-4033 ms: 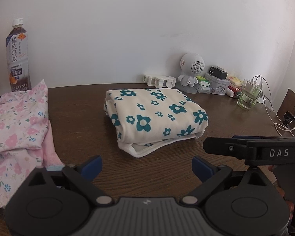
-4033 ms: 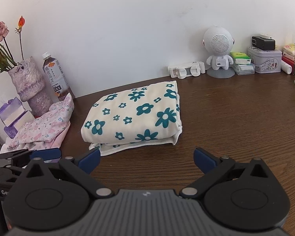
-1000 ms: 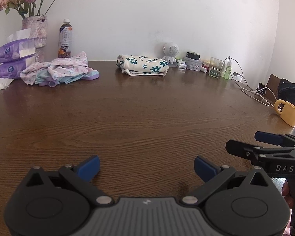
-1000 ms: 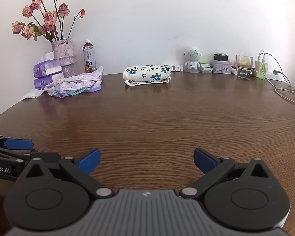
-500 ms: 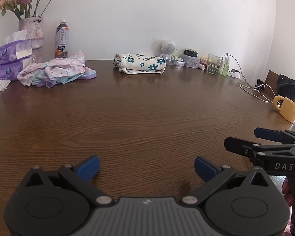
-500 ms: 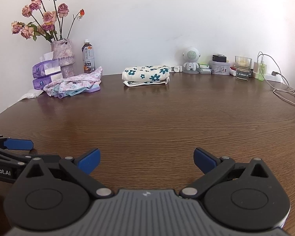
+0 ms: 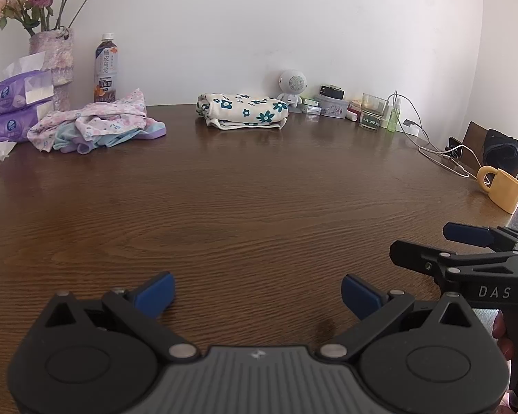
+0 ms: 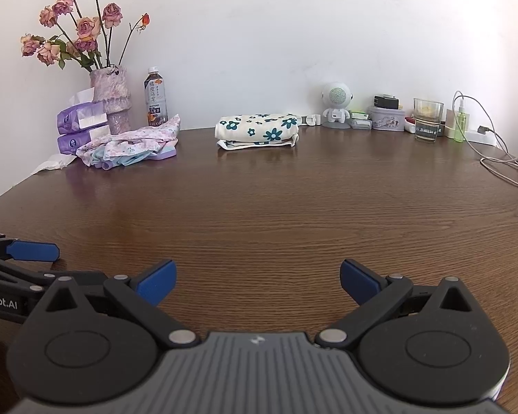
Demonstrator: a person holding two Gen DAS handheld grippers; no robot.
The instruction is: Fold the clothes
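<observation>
your left gripper (image 7: 257,291) is wide open and holds nothing. your right gripper (image 8: 257,277) is wide open too, with nothing in it. the folded flower cloth (image 8: 258,131) sits at the top middle of the frame on the brown table (image 8: 276,214). the messy pink clothes (image 8: 129,146) lie to its left, well apart.

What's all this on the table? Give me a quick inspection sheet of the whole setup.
Surface: brown wooden table, middle bare.
Job's things: folded flowered cloth at the back; unfolded pink pile to its left.
Clutter: vase, bottle, tissue packs, round speaker, tin, glass, yellow mug.
Grippers: left gripper and right gripper open, empty.
Cables: white cables at the right edge.
Surroundings: plain white wall.
</observation>
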